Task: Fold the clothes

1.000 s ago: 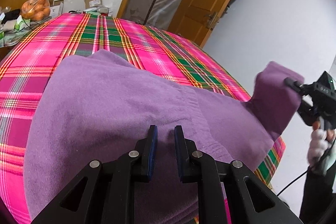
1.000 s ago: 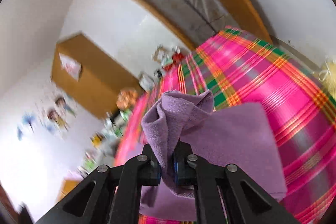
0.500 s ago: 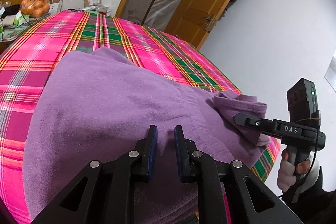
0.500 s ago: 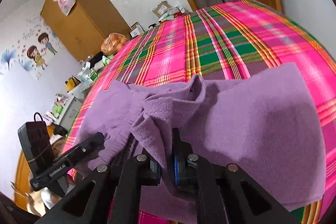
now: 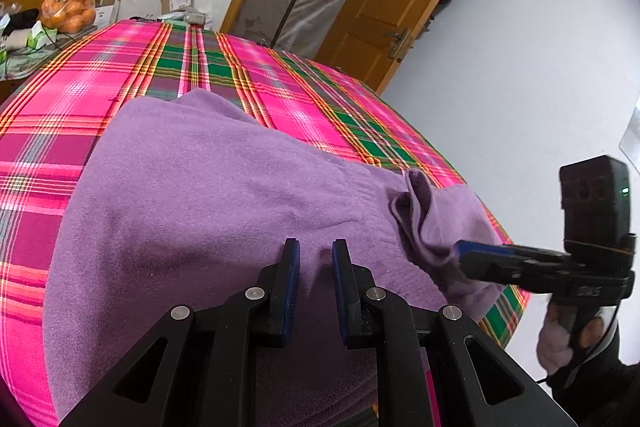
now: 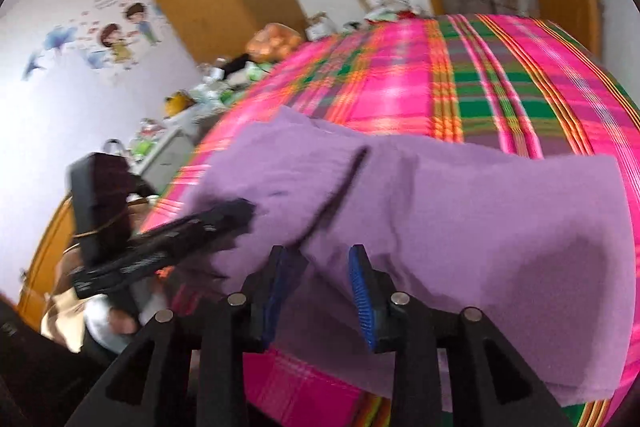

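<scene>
One broad surface fills both views: a bed (image 5: 280, 95) covered in pink, green and orange plaid cloth, smooth and flat. Spread over its near part lies a purple fleece garment (image 5: 208, 211), soft and matte with a fuzzy nap, its edges rounded. On the garment's right side a sleeve (image 5: 436, 223) is bunched into loose folds, lying on the body of the garment near the bed's edge.

The left gripper (image 5: 316, 259) sits low over the garment's near middle, its blue-padded fingers narrowly apart with a small ridge of fleece between them; whether the pads pinch that ridge cannot be told. The right gripper (image 6: 320, 267) is at the bunched sleeve, its jaws opening, with purple fabric lying between the ribbed blue pads, which do not press on it. From the left wrist view its black fingers reach into the sleeve folds from the right, a gloved hand (image 5: 560, 335) on the handle.

Behind the bed stand a wooden door (image 5: 404, 7) and a bag of oranges (image 5: 68, 7).
</scene>
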Available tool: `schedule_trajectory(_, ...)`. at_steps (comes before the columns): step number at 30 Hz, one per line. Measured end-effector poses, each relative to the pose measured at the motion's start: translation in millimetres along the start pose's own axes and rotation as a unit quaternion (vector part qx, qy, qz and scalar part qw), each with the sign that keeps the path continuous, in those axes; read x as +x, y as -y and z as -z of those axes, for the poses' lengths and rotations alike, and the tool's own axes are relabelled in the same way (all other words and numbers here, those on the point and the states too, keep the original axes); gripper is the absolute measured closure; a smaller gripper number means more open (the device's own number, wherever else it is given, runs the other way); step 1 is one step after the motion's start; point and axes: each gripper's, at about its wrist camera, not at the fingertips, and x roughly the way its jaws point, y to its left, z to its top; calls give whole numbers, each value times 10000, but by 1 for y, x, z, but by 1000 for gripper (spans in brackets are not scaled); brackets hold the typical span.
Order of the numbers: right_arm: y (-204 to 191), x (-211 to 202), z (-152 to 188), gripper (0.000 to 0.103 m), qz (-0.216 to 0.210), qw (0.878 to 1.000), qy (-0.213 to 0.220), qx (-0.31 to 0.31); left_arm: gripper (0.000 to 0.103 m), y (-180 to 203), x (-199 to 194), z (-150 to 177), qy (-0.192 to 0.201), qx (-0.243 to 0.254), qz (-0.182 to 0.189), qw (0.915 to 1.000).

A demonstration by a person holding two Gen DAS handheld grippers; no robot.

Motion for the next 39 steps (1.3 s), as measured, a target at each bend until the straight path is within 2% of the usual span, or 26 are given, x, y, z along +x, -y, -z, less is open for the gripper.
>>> schedule_trajectory(3,10,-13,-6,69,-95,9985,464,267,86,0,0,0,-2,-7,1,10000)
schedule_trajectory(5,18,-10,-11,74,308,9970,615,357,86,0,1,1,-3,-7,1,10000)
schedule_trajectory(7,23,7,-13,81,800,9951,472,332,86,0,1,0,-10,-2,4,10000)
schedule_trajectory(11,23,38,-12,81,1058,9938,195,277,86,0,1,0,-22,-4,4,10000)
schedule_trajectory(13,12,44,-9,81,1225,9924,137,-64,86,0,1,0,-33,-6,9,10000)
schedule_trajectory(19,-7,28,8,81,1131,9905,162,-762,86,1,3,-2,-56,-21,32,10000)
schedule_trajectory(22,-13,23,27,81,1216,9855,117,-1177,86,1,3,0,-55,-13,17,10000)
schedule_trajectory(26,-19,11,39,81,878,9878,87,-1282,86,6,1,0,-28,76,-96,9999)
schedule_trajectory(28,-18,-1,40,83,816,9887,244,-1233,86,13,-1,-1,-14,169,-96,9998)
schedule_trajectory(31,-2,-24,34,83,932,9894,758,-820,86,27,-4,-4,28,334,24,9994)
schedule_trajectory(35,28,-40,37,87,1372,9856,966,-203,82,54,1,-12,-28,612,301,9977)
schedule_trajectory(36,35,-45,38,87,1414,9848,1011,-43,78,63,6,-14,-71,685,383,9969)
schedule_trajectory(39,61,-62,46,87,1542,9801,1147,495,78,91,20,-20,-197,957,581,9935)
